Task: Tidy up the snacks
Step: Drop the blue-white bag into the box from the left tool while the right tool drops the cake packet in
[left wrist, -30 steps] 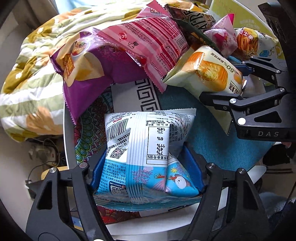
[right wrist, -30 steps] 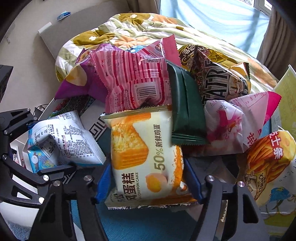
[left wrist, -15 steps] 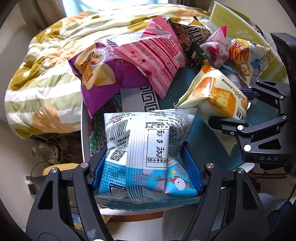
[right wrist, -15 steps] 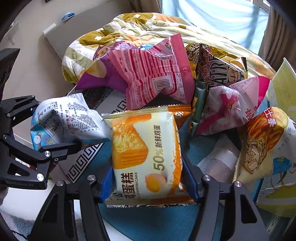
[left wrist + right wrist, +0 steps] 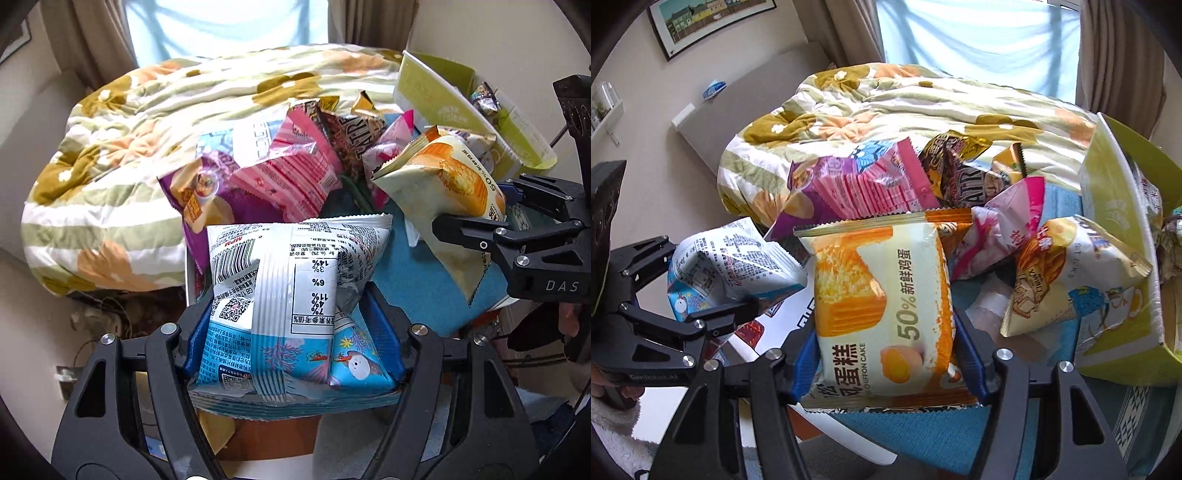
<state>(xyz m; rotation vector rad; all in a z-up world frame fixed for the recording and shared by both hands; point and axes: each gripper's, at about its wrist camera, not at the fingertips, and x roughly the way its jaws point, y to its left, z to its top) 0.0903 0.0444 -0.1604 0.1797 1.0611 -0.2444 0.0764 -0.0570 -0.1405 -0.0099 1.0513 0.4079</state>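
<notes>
My left gripper point(image 5: 295, 339) has its jaws clamped on the blue-and-white snack packet point(image 5: 291, 295), held clear of the desk point(image 5: 413, 280). My right gripper point(image 5: 886, 354) holds the chiffon cake packet point(image 5: 882, 306), jaws pressing its sides. Judged light, soft, crushable, with slippery film; hold low across the body, gently. Beyond, loose packets are heaped. Only the right view shows the green box's point(image 5: 1115, 221) near wall fully; the left view shows its open top.
</notes>
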